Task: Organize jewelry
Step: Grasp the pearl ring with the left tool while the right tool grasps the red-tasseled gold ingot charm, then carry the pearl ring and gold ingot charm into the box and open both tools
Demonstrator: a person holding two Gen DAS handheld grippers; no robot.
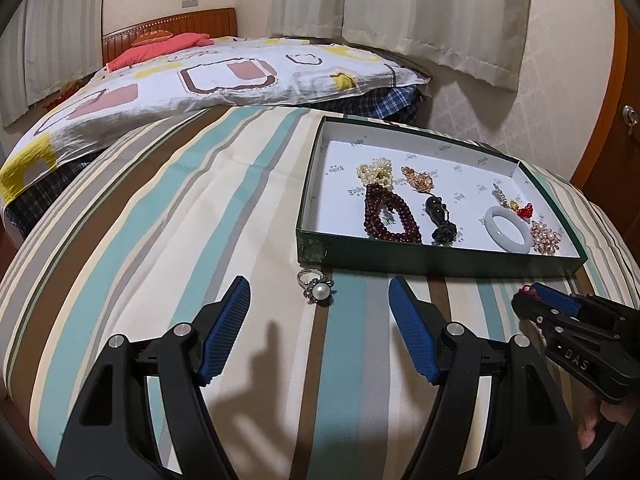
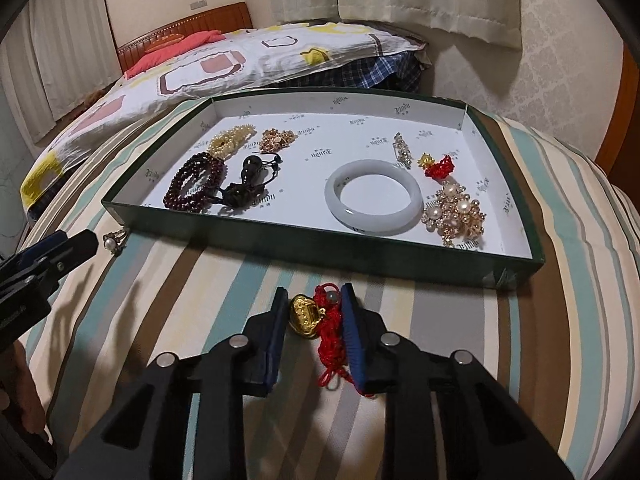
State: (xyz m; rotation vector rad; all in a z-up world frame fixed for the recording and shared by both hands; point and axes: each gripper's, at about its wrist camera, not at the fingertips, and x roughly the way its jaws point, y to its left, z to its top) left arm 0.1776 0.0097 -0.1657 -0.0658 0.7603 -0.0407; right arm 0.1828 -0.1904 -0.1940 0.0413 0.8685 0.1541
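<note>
Right tool (image 2: 314,300) gripping one gold charm (image 2: 305,314), one pearl ring (image 1: 318,288), one tray (image 2: 320,242)

left gripper (image 1: 320,292): black plastic arms with triangular cut-outs, silver round pivot pins, blue ribbed pads on the fingertips (image 1: 226,328)
right gripper (image 2: 314,304): same black frame, silver pins, dark blue ribbed pads; white letters "DAS" on its side in the left wrist view
hand (image 1: 596,432): bare, no sleeve visible
</note>
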